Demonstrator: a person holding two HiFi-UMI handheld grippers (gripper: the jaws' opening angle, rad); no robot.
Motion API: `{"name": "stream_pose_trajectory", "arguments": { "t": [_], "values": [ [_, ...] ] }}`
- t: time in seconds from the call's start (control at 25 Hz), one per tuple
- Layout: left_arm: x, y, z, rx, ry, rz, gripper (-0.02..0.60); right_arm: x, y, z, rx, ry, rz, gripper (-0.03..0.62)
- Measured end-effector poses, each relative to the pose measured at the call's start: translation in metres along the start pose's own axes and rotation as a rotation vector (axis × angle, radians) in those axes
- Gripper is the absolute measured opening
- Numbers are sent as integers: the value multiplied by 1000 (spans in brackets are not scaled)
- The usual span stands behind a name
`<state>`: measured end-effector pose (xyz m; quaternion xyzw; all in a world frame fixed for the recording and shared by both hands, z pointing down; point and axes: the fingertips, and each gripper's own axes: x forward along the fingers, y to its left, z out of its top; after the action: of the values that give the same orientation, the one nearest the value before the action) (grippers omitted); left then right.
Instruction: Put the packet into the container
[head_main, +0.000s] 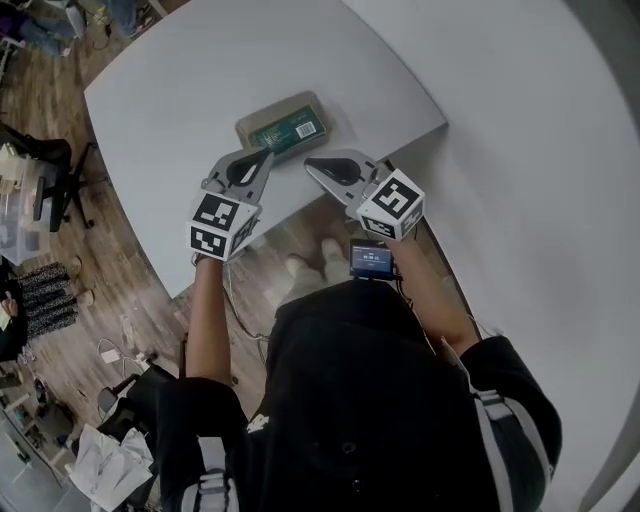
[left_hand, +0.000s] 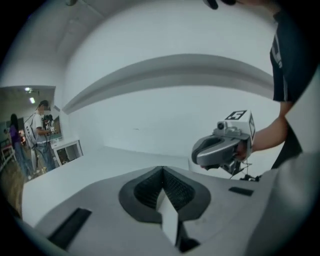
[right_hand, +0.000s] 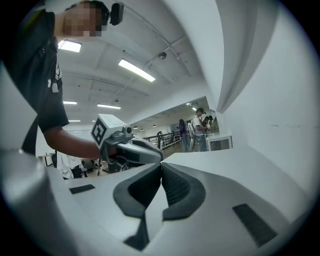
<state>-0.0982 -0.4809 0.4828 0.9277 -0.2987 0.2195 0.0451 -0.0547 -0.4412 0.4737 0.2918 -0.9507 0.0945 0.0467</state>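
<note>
In the head view a green packet (head_main: 291, 128) with a white label lies flat inside a shallow olive-grey container (head_main: 248, 127) near the front edge of the grey table (head_main: 170, 90). My left gripper (head_main: 267, 154) hovers just in front of the container's near rim, shut with nothing in it. My right gripper (head_main: 309, 162) points at it from the right, tips close together, also shut and empty. In the left gripper view the ribbed pads of the left gripper (left_hand: 162, 171) meet, and the right gripper (left_hand: 220, 147) hangs beyond. In the right gripper view the right gripper (right_hand: 161, 166) is closed, with the left gripper (right_hand: 131, 148) opposite.
The table's front edge (head_main: 300, 205) runs just under both grippers, with wooden floor (head_main: 110, 290) below and to the left. A white wall (head_main: 540, 150) rises on the right. A small screen device (head_main: 371, 260) sits at the person's waist. People (right_hand: 200, 127) stand far off.
</note>
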Motion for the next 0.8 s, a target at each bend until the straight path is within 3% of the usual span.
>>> {"name": "stream_pose_trajectory", "arguments": {
  "t": [0.24, 0.52, 0.8],
  "values": [
    [-51, -32, 18, -160, -187, 29, 8, 5, 22, 27, -44, -55, 36, 21],
    [-97, -41, 31, -188, -335, 136, 8, 1, 44, 54, -100, -104, 50, 21],
    [-122, -37, 41, -216, -418, 174, 8, -2, 59, 66, -132, -116, 65, 21]
  ]
}}
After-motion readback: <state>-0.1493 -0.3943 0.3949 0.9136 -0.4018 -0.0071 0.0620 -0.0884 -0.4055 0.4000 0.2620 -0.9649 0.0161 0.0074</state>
